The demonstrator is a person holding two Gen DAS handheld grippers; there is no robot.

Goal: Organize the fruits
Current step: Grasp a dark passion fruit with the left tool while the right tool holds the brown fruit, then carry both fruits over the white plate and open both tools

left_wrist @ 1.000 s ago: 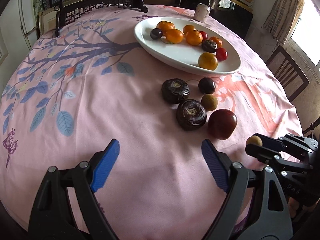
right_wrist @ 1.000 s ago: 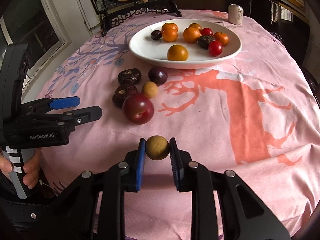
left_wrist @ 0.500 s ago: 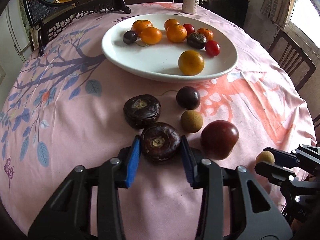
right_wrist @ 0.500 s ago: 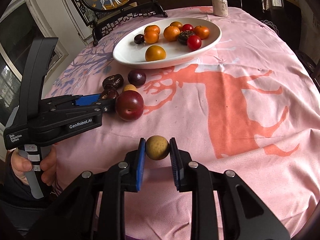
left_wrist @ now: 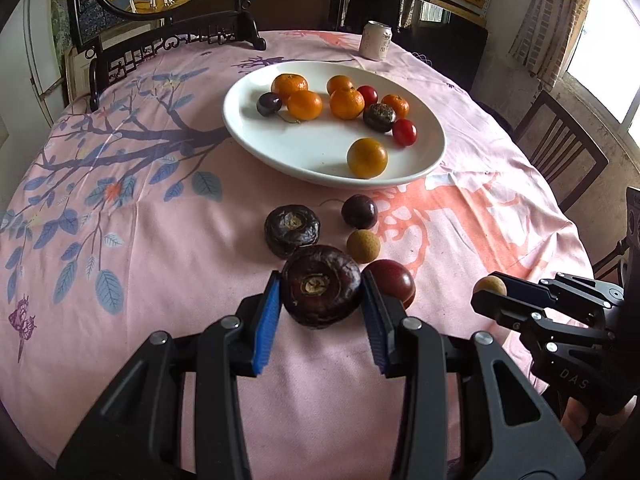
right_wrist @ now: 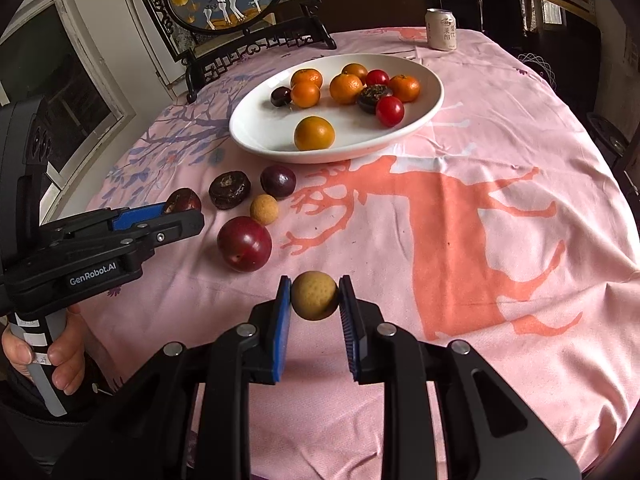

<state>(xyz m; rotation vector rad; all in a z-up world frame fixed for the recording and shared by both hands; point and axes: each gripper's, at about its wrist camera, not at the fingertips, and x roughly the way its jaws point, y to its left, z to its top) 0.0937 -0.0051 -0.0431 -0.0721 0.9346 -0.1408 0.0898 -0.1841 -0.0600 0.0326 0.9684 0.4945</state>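
Observation:
My left gripper (left_wrist: 320, 280) is shut on a dark brown water chestnut (left_wrist: 320, 294), held just above the pink cloth; the right wrist view shows that gripper (right_wrist: 182, 213) with the chestnut (right_wrist: 182, 199) at its tips. My right gripper (right_wrist: 315, 285) is shut on a tan longan (right_wrist: 314, 295), off the table. On the cloth lie a second water chestnut (left_wrist: 292, 230), a dark cherry (left_wrist: 359, 211), a longan (left_wrist: 363, 245) and a red plum (left_wrist: 394, 282). Behind them a white plate (left_wrist: 280, 152) holds several tangerines, cherry tomatoes, a cherry and a chestnut.
A drink can (left_wrist: 376, 40) stands at the table's far edge, beside a dark carved screen stand (left_wrist: 180, 40). A wooden chair (left_wrist: 560, 152) stands at the right. A hand (right_wrist: 60, 360) holds the left gripper's handle. Bare pink cloth spreads right of the plate.
The left gripper, open a second ago, moved forward, shut on the nearest water chestnut and lifted it a little. The right gripper kept its hold on the longan.

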